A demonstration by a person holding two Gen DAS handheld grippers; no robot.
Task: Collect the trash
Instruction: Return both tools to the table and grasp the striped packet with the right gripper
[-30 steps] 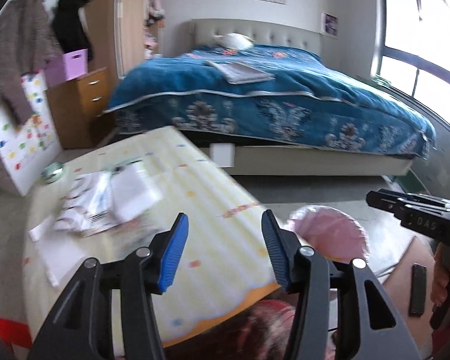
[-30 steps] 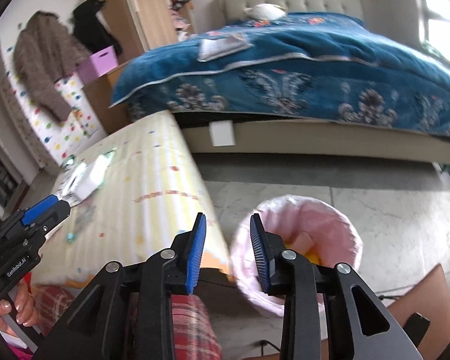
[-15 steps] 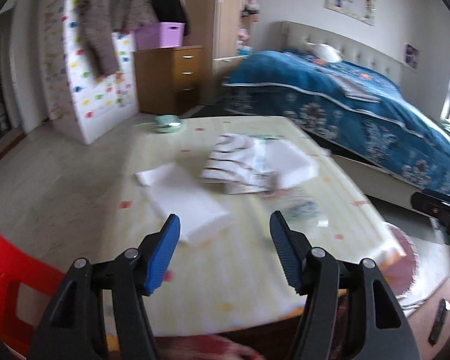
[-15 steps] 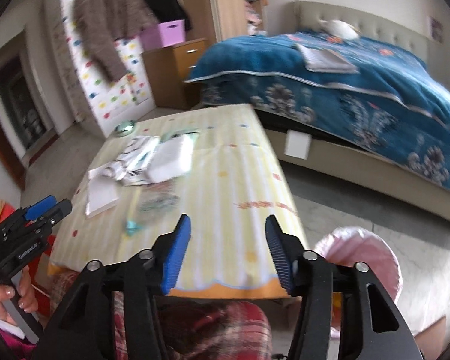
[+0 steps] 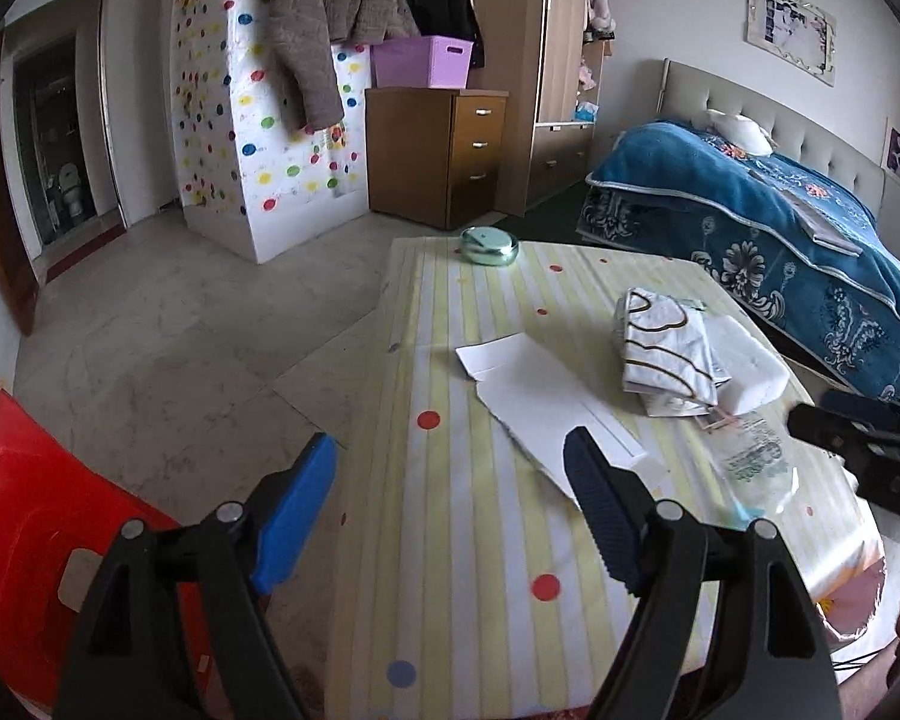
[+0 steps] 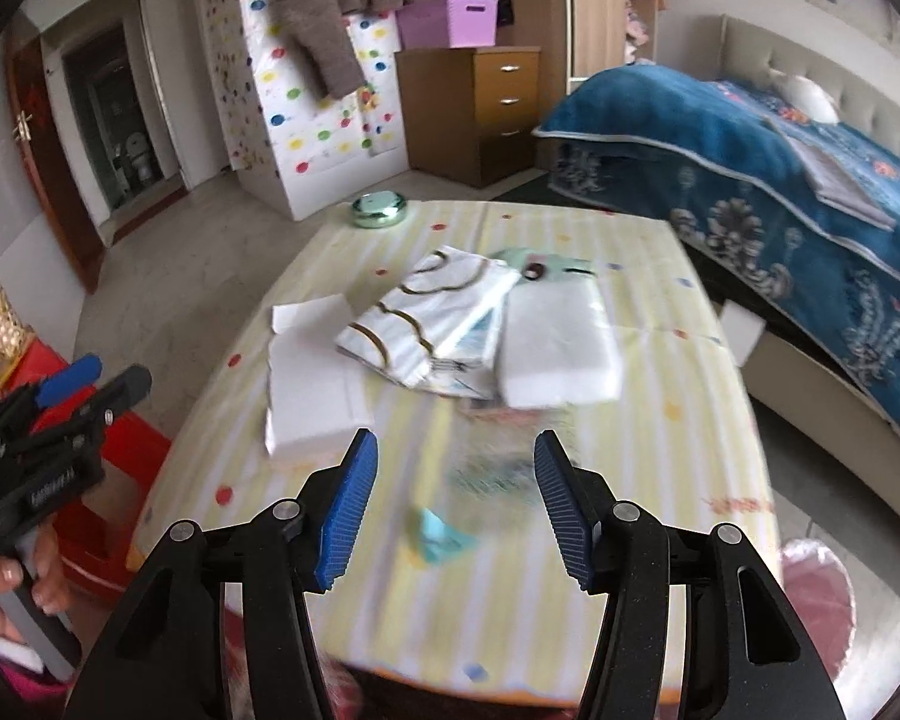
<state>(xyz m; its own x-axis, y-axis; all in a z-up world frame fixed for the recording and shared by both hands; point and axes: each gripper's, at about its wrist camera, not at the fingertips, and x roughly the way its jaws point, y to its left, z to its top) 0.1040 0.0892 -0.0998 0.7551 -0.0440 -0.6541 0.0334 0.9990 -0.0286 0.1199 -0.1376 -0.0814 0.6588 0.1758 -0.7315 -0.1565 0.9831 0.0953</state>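
Trash lies on a yellow striped table (image 5: 468, 540) (image 6: 660, 396): a torn white paper (image 5: 546, 396) (image 6: 312, 384), a white wrapper with brown lines (image 5: 666, 348) (image 6: 432, 318), a white foam block (image 5: 744, 360) (image 6: 555, 348) and a clear plastic bag (image 5: 750, 462) (image 6: 492, 468). My left gripper (image 5: 450, 510) is open and empty over the table's near left edge. My right gripper (image 6: 450, 504) is open and empty above the clear bag. A pink-lined bin (image 6: 816, 588) stands at the table's right.
A green round tin (image 5: 489, 245) (image 6: 380, 208) sits at the table's far end. A red stool (image 5: 24, 540) stands at the left. A blue-covered bed (image 5: 780, 228) is on the right, a wooden drawer unit (image 5: 444, 156) behind.
Both grippers swung left from the pink bin toward the table. The right gripper opened wider. The trash pile now lies in front of both.
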